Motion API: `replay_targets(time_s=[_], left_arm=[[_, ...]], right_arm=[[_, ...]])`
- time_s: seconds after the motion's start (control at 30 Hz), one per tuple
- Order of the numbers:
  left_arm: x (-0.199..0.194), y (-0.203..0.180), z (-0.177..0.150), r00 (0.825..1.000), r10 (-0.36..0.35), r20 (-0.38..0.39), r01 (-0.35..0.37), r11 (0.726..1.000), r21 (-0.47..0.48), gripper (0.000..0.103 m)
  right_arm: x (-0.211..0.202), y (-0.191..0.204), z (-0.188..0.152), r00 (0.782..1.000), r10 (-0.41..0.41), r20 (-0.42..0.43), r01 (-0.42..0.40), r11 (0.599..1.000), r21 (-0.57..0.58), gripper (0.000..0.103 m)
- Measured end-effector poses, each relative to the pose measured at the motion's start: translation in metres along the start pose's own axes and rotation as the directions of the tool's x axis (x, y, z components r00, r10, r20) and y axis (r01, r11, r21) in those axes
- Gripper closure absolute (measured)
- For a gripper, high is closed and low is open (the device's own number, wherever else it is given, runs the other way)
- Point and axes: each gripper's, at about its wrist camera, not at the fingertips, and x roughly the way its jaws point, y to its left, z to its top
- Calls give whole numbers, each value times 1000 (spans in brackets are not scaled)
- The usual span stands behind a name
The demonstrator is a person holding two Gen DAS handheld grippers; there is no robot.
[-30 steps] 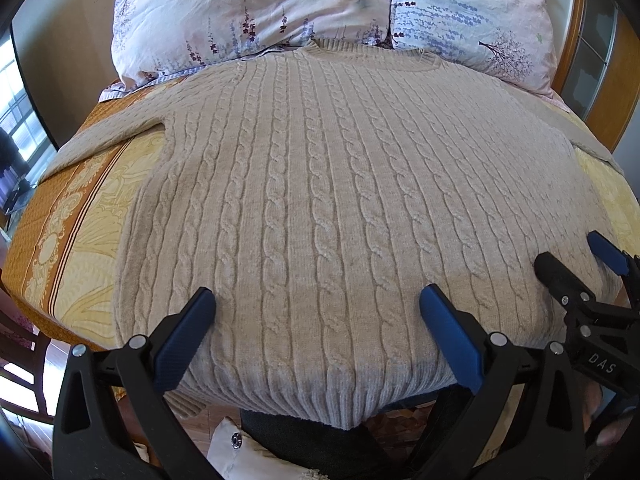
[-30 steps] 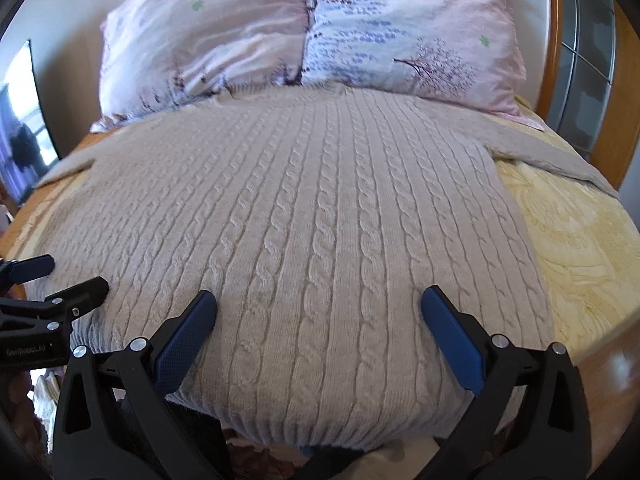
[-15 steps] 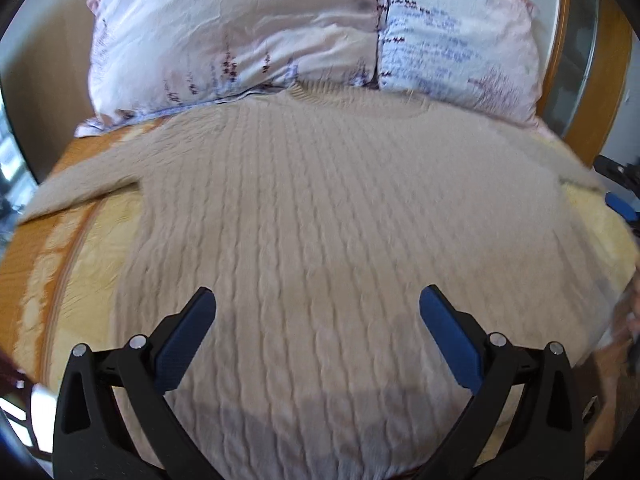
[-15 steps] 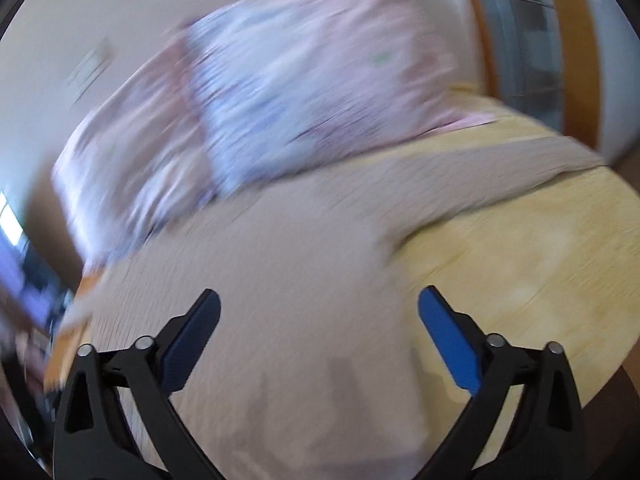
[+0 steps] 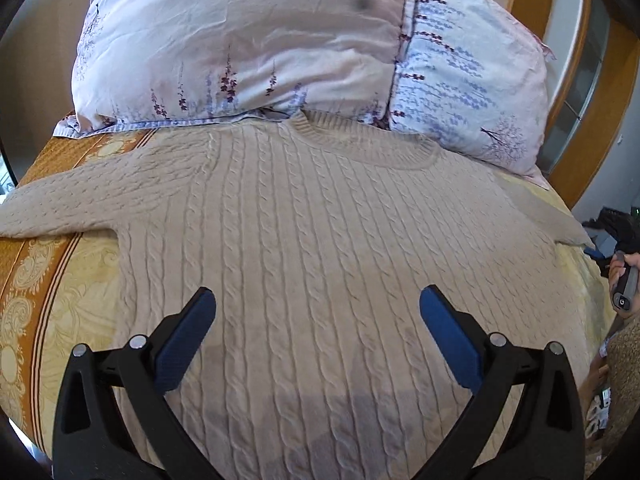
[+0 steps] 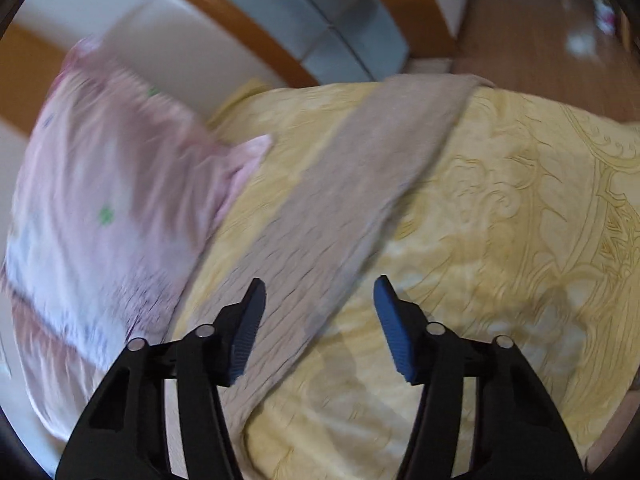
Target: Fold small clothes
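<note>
Sweater (image 5: 320, 248): spread flat on the bed (image 6: 500, 208), collar against the pillows (image 5: 240, 48).
Sleeve (image 6: 360, 184): right gripper (image 6: 318, 320) over it, jaws partly open, empty; pinch near the cuff (judgement).
Left gripper (image 5: 316, 328): jaws wide, empty.
Hidden: cuff blurred, hem cut off.

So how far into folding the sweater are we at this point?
Done: the sweater lies spread flat on the bed, collar by the pillows. In hand: the open right gripper is over the right sleeve; the left gripper is open over the body. Left: every fold.
</note>
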Motion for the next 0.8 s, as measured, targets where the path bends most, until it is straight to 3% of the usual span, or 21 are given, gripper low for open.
replay_targets(time_s=[0.17,0.33,0.43,0.5,0.67,0.8], left_arm=[[6,1,4,1000,-1,6,1,1000,2,2],[18,11,6,994,-97,-49,92,992,-90,2],[25,18,7,991,-113,-75,102,986,-133,2],[26,19,8,990,-115,-79,104,986,-131,2],[17,20,11,992,-122,-26,118,987,-109,2],[16,25,14,990,-138,-16,135,983,-126,2]], right_arm=[[12,-2,6,1000,19,2,-19,1000,25,56],[18,-1,13,999,13,30,-14,1000,14,65],[19,-1,13,999,-8,43,9,1000,-14,78],[23,-3,14,999,-9,37,10,1000,-21,92],[10,20,11,994,-17,104,30,992,-126,94],[-18,60,-1,983,55,177,-7,966,-257,94]])
